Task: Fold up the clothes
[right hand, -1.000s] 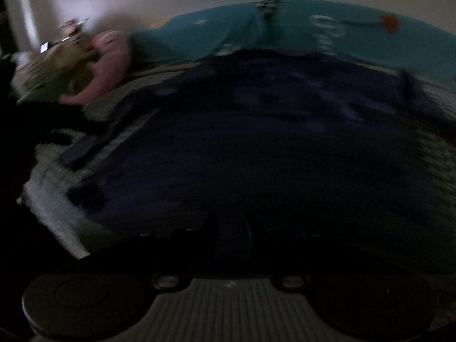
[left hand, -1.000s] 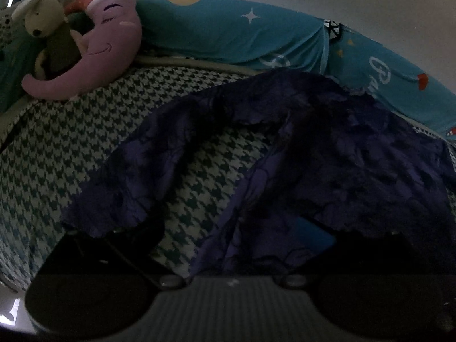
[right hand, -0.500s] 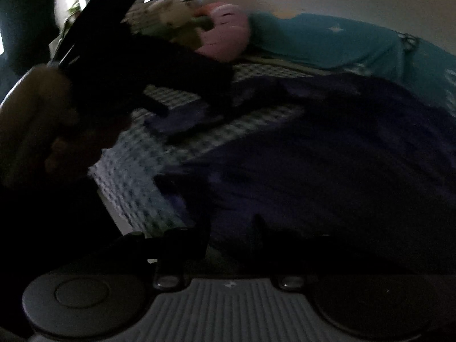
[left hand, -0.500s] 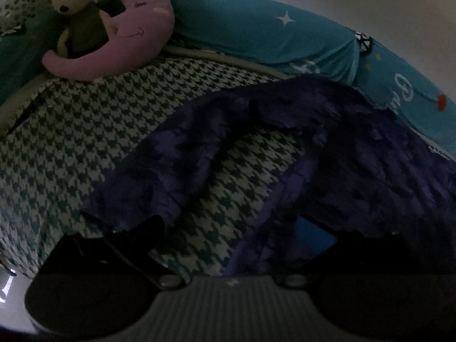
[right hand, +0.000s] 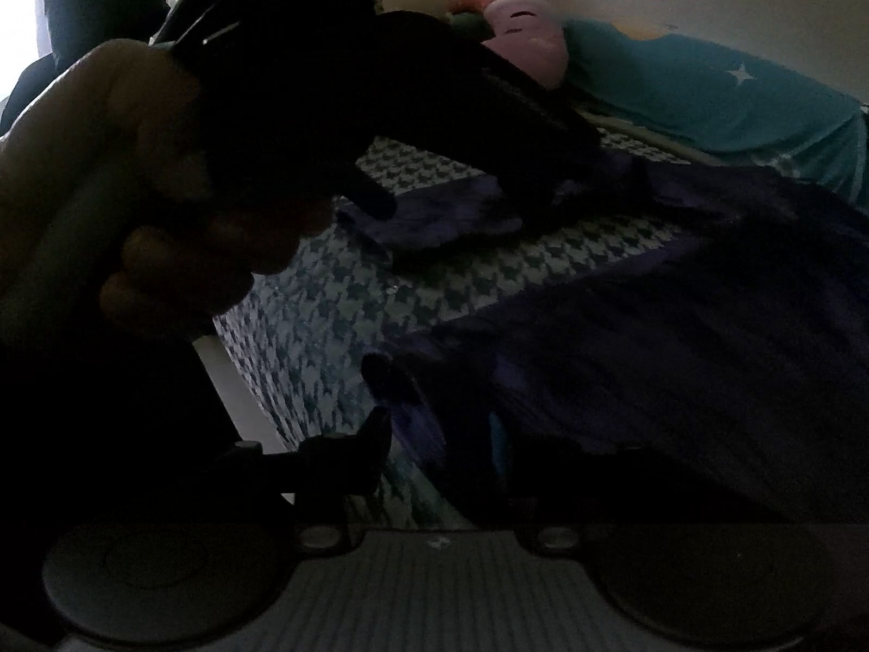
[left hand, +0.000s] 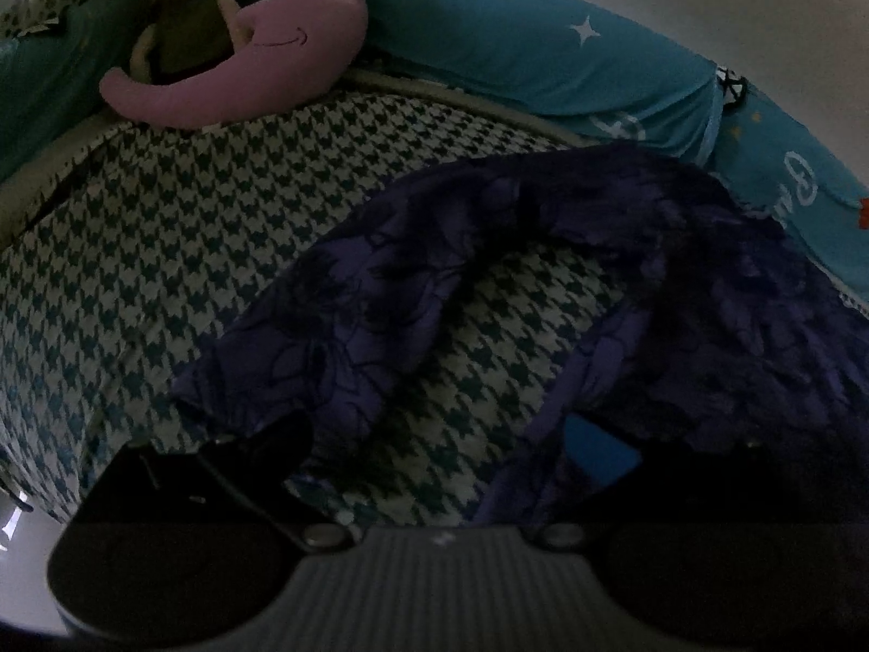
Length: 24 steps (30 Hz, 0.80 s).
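Shadow swallows both pairs of tongs. The left gripper (left hand: 440, 434) stands spread over the checked sheet (left hand: 163, 250), one dark finger at the sleeve hem, the other against the purple garment (left hand: 706, 282). The right gripper's (right hand: 440, 434) jaws are opening, the garment's hem (right hand: 423, 407) between them. Ahead, white script on the teal pillow (left hand: 543, 49) is cut off, unreadable. A hand (right hand: 108, 190) grips the left tool.
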Motion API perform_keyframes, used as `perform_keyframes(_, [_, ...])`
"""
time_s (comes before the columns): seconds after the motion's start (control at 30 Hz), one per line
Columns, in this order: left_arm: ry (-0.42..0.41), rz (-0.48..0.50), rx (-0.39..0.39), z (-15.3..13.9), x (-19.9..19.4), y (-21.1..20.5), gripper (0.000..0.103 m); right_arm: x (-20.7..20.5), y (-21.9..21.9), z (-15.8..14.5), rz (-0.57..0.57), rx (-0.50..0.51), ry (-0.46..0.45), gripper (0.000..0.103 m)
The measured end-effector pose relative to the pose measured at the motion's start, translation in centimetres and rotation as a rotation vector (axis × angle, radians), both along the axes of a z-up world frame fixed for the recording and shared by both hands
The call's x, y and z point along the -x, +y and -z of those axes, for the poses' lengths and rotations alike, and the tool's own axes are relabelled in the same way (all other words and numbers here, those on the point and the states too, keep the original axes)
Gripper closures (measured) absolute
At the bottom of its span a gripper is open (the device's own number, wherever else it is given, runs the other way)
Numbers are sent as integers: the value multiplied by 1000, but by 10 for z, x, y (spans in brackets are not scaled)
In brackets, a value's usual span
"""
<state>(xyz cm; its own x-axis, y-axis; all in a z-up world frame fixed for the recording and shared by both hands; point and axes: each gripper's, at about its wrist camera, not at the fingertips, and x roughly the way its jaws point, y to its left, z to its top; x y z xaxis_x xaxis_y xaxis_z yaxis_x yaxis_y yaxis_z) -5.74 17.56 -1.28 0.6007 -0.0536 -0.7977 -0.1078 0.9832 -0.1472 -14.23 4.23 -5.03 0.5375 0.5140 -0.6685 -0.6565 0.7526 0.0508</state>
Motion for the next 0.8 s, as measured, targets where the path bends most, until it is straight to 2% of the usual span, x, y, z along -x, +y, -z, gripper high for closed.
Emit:
perform_keyframes(0.27, [25,6,-9,5,-6,0,0,2,13,4,-55,38,-60,57])
perform_keyframes(0.4, [31,8,-1,6,-8,-1,0,8,21,10,-72,93,-132,57])
perform_keyframes(0.53, [27,3,-1,6,-9,-1,0,12,24,16,-68,127,-191,68])
perform_keyframes(0.63, [24,-2,0,5,-9,0,0,9,22,14,-49,111,-196,90])
perform_keyframes(0.67, [22,-4,-1,5,-9,0,0,7,19,13,-44,94,-187,93])
perform_keyframes(0.8, [-6,-25,-11,2,-7,3,0,4,8,1,-64,-30,-96,94])
